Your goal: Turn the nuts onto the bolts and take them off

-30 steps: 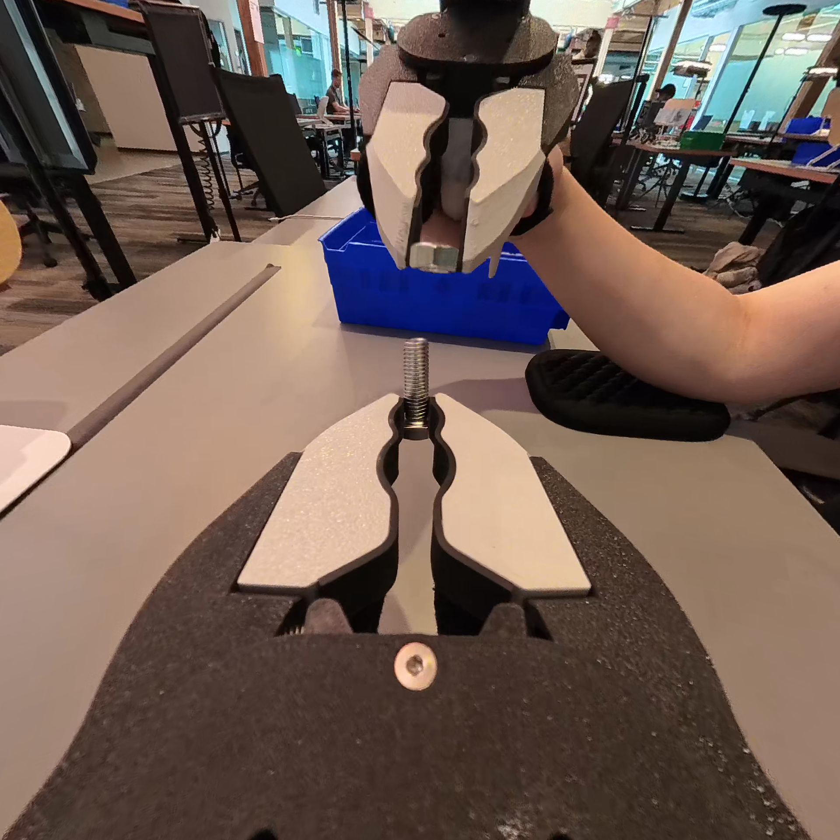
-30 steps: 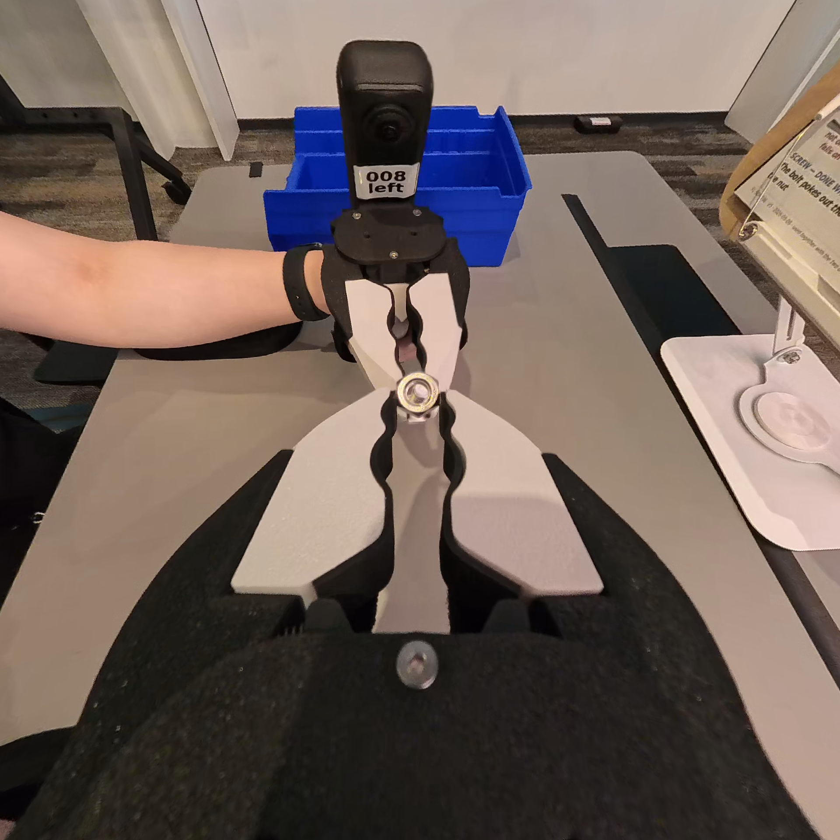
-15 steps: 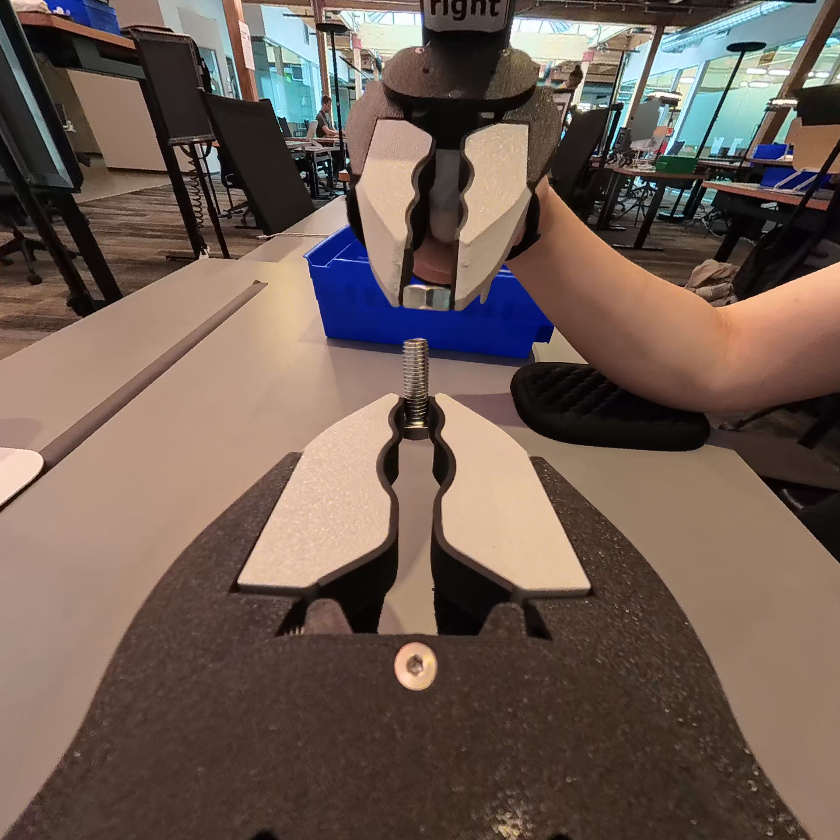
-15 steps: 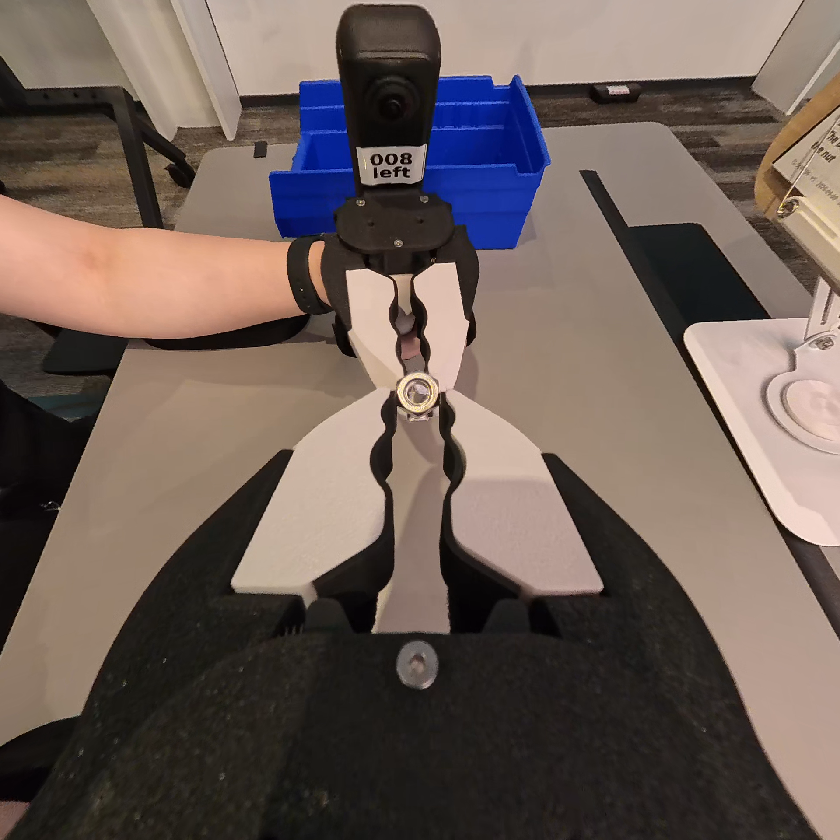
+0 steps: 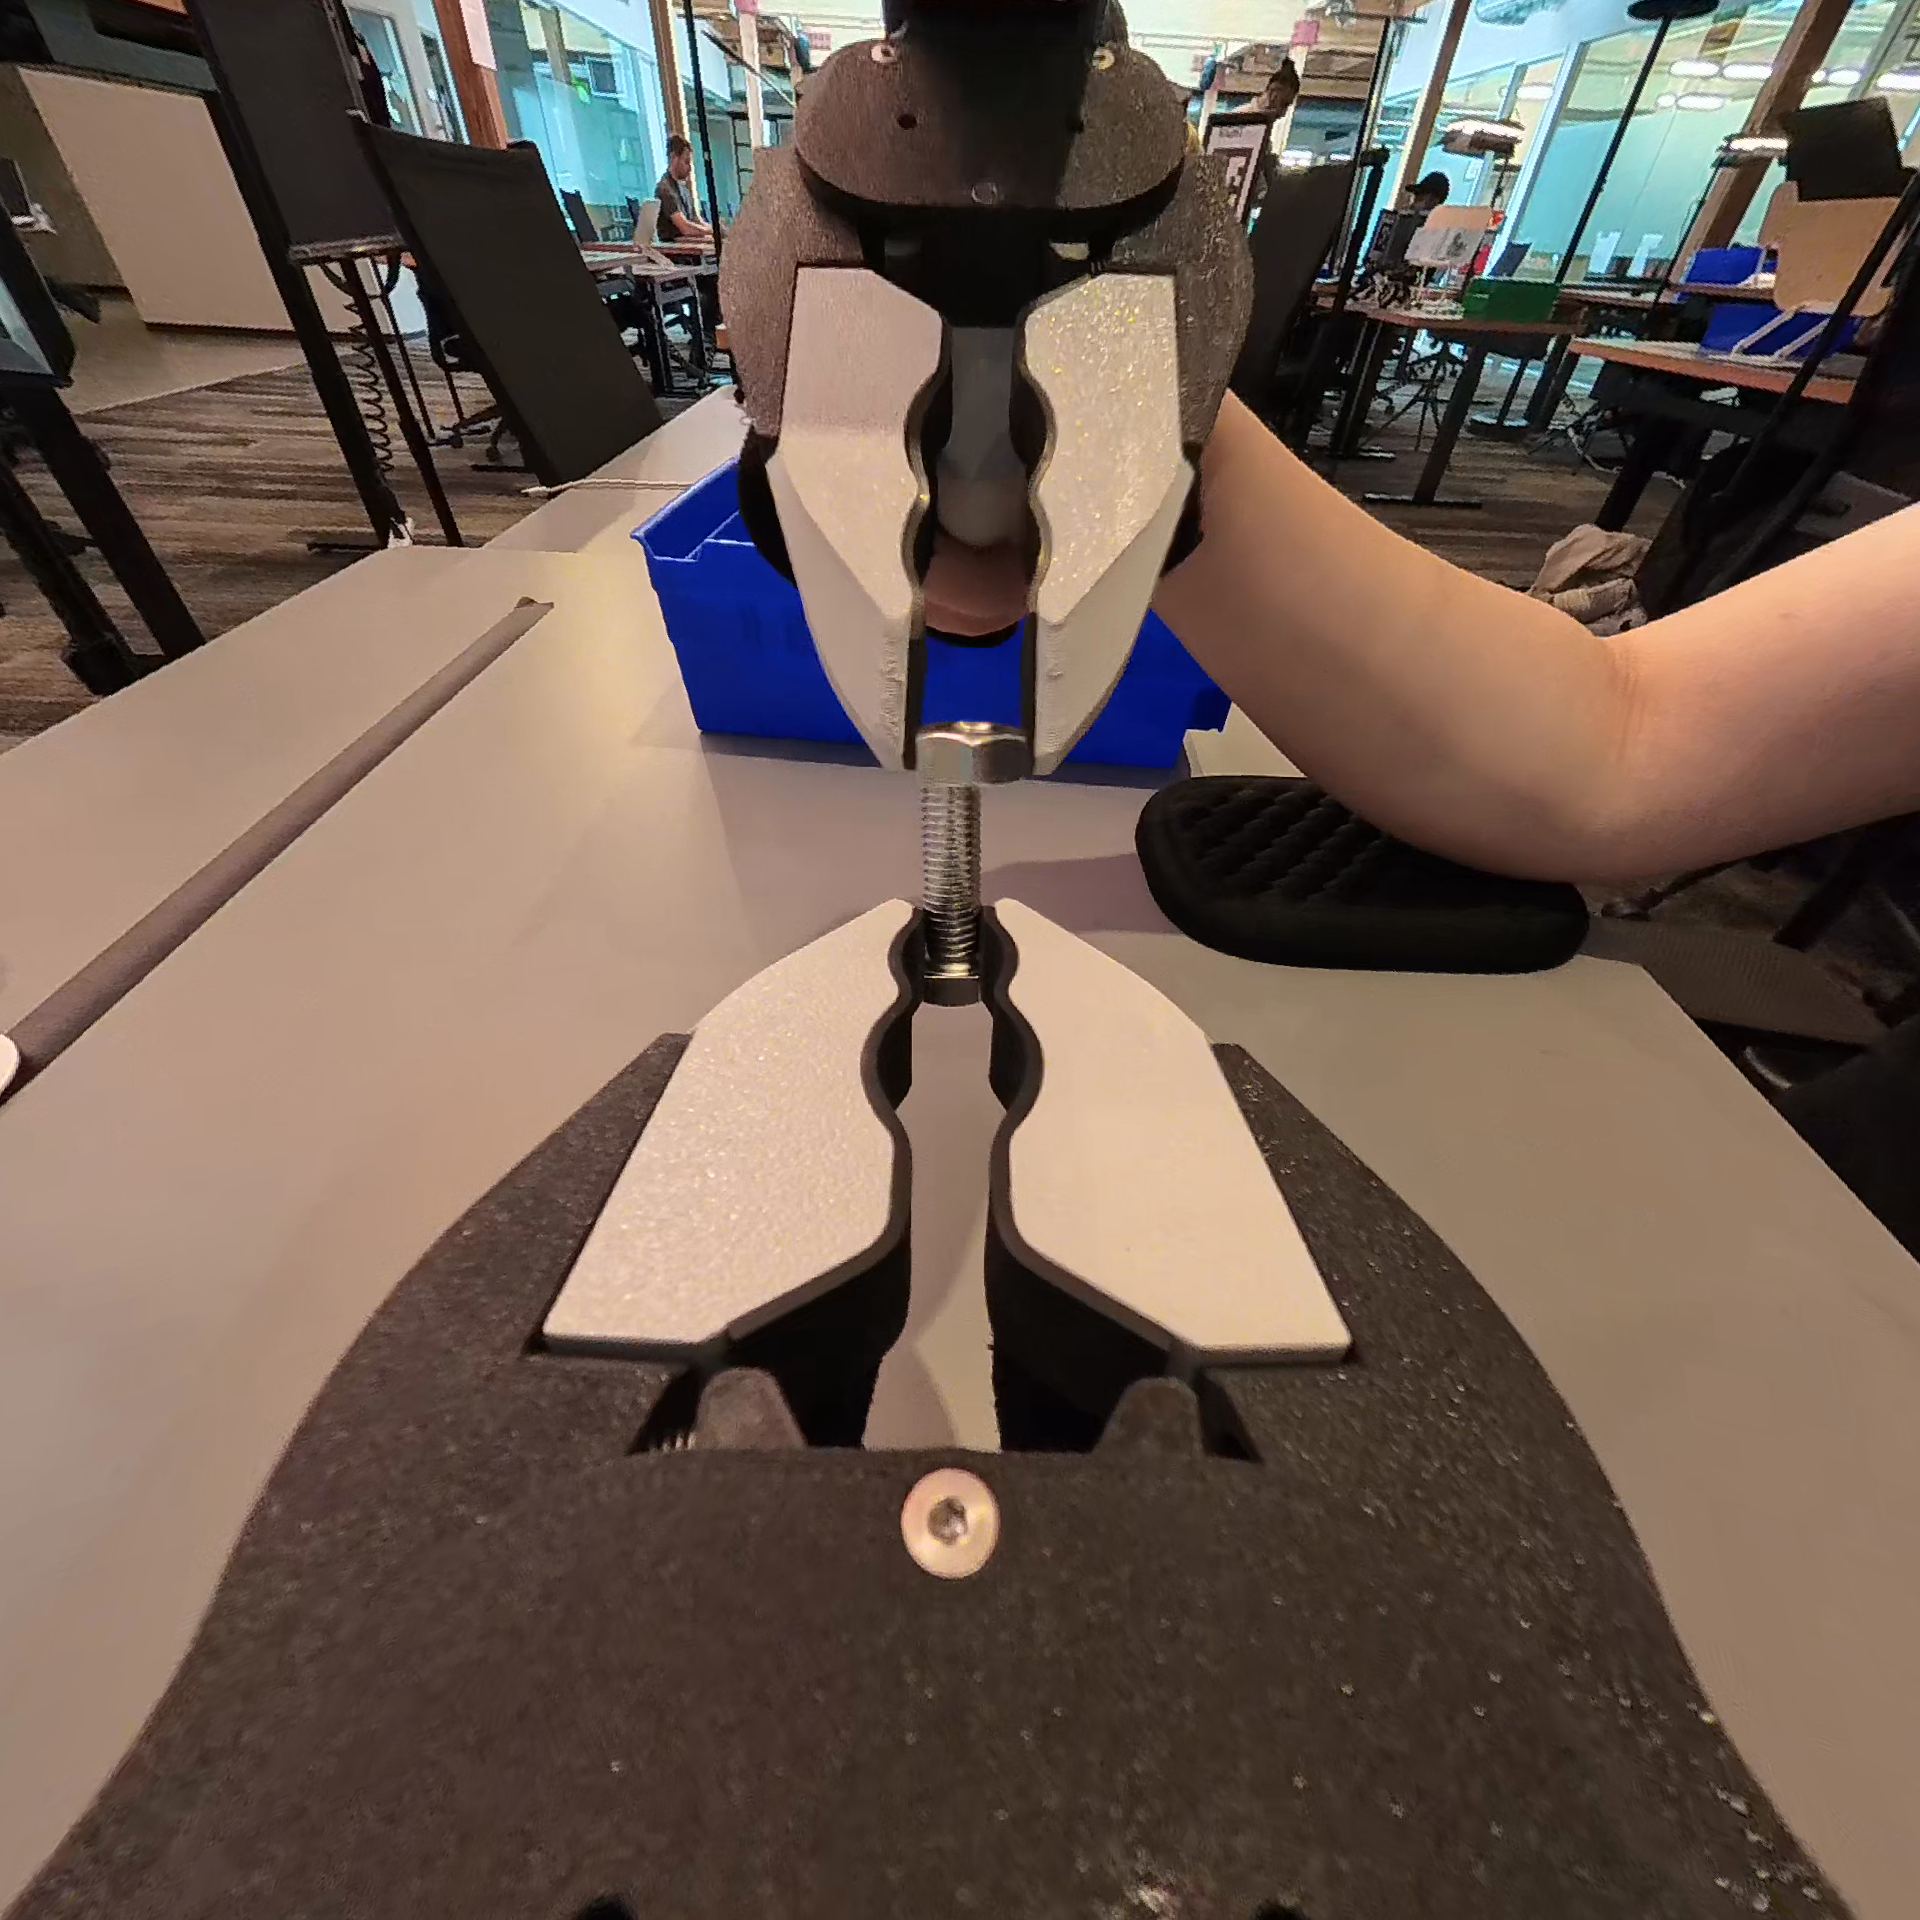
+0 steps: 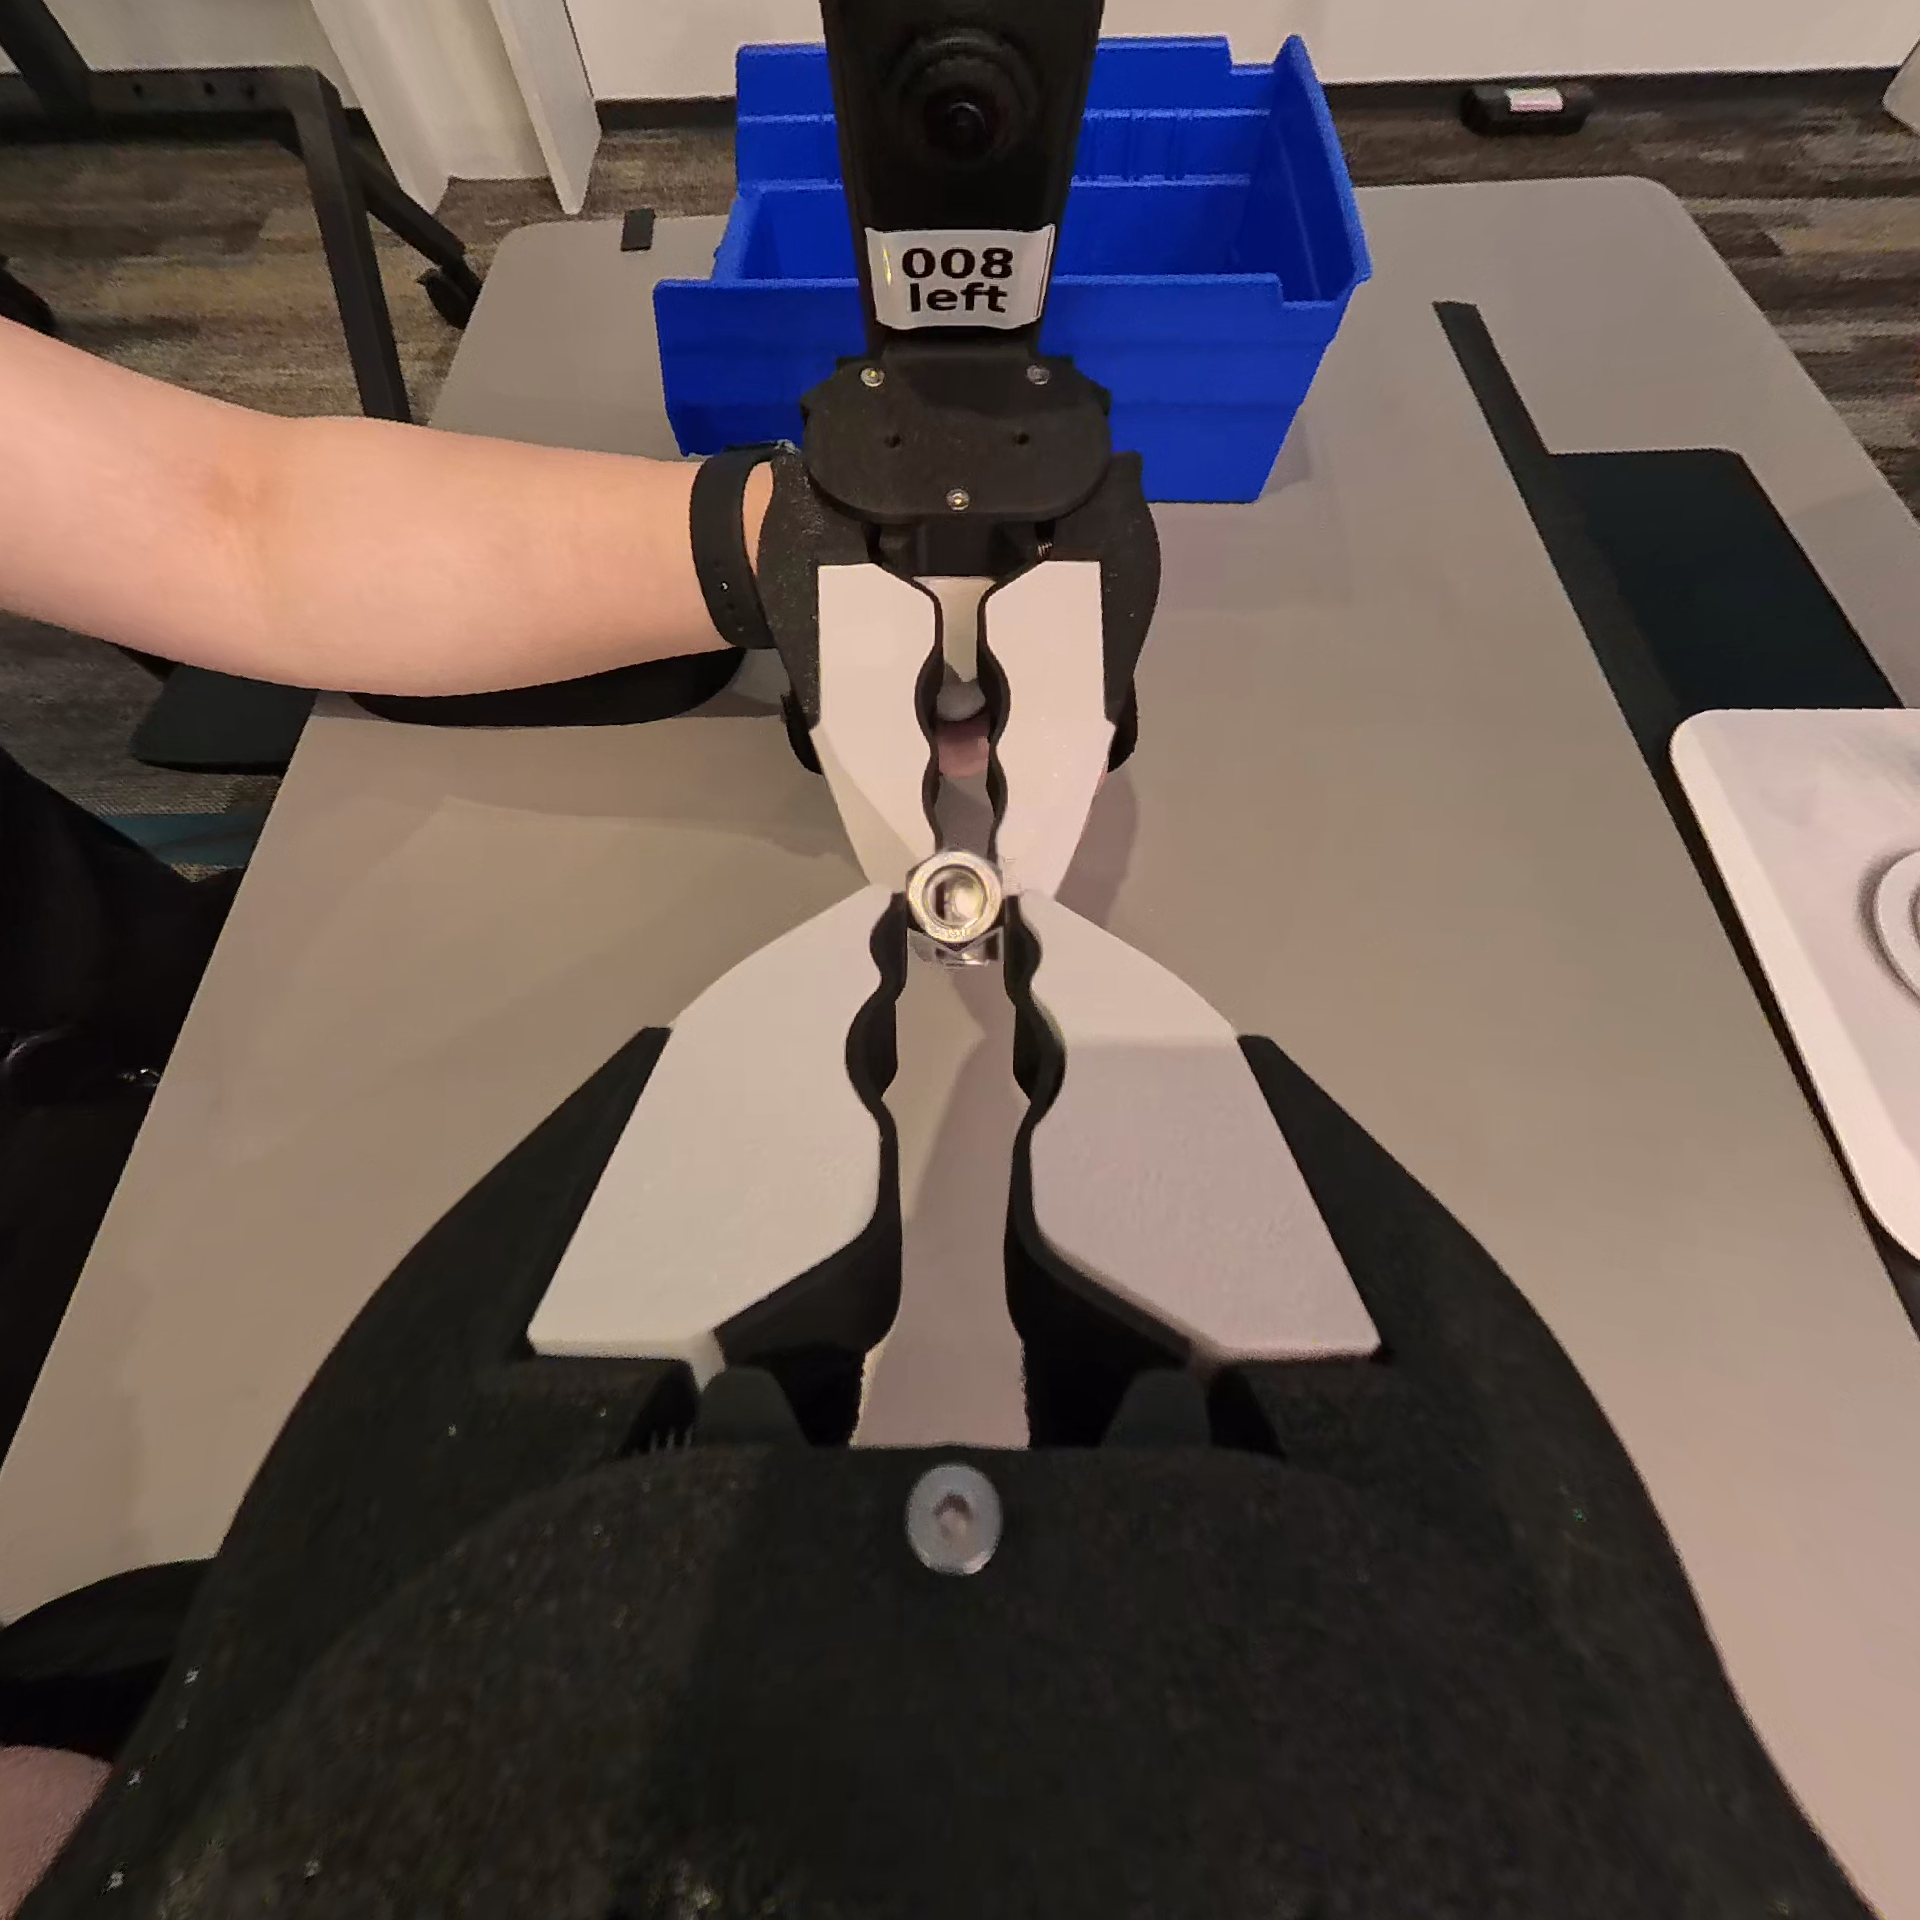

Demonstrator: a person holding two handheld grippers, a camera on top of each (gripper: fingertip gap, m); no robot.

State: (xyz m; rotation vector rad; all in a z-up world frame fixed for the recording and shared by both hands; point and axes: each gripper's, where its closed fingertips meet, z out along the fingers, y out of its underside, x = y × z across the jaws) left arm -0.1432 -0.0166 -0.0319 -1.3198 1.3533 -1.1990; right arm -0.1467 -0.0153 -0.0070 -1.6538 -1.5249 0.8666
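One nut sits on top of one bolt, held between two grippers.

The left gripper (image 5: 951,961) is squeezed tight around the bottom of the bolt (image 5: 950,868), which stands straight up over the grey table (image 5: 416,935). The right gripper (image 5: 971,748) pinches the nut (image 5: 972,750) at the bolt's top end. One blue bin (image 6: 1226,343) sits at the far side of the table, and one black pad (image 5: 1351,883) lies to the right.

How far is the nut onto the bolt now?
Done: the left gripper grips the bolt upright, and the right gripper has set the nut on its top end. In hand: starting the threads. Left: nearly all the thread below is bare, so turning it down, then taking it off.
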